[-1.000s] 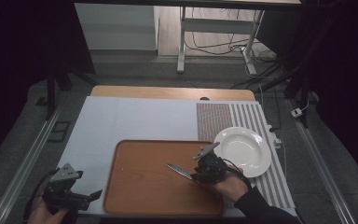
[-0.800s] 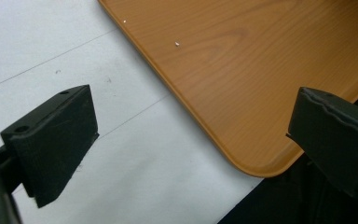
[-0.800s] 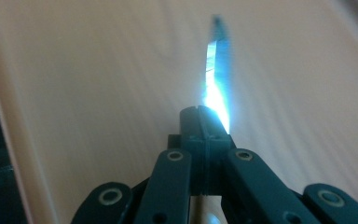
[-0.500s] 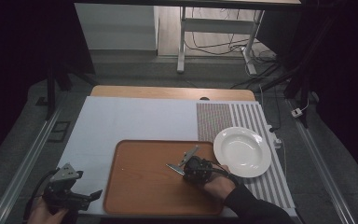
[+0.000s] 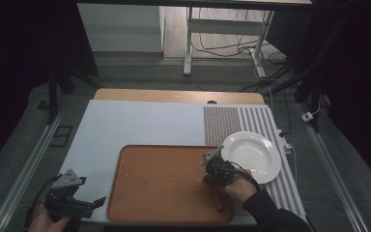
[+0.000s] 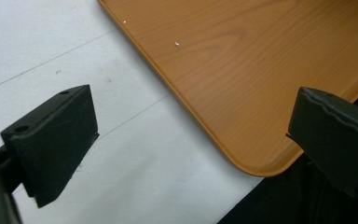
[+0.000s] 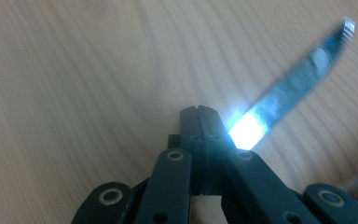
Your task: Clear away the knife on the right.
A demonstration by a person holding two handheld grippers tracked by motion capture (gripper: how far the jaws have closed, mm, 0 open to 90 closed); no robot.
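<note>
Here the right gripper [image 7: 200,114] has its fingers clamped on a knife [image 7: 303,70] over the wooden tray [image 5: 164,193]; thin, stiff, probably slippery steel, best held near its handle. The left gripper [image 6: 191,140] gapes wide, holding nothing.

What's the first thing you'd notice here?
A shiny knife sticks out slantwise from the shut right gripper, over the big wooden tray near the table's front edge. Just right of the tray, a white plate stands out brightly on a striped mat.

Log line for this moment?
right gripper: shut on knife | over tray | left gripper: open, idle | plate: empty
</note>
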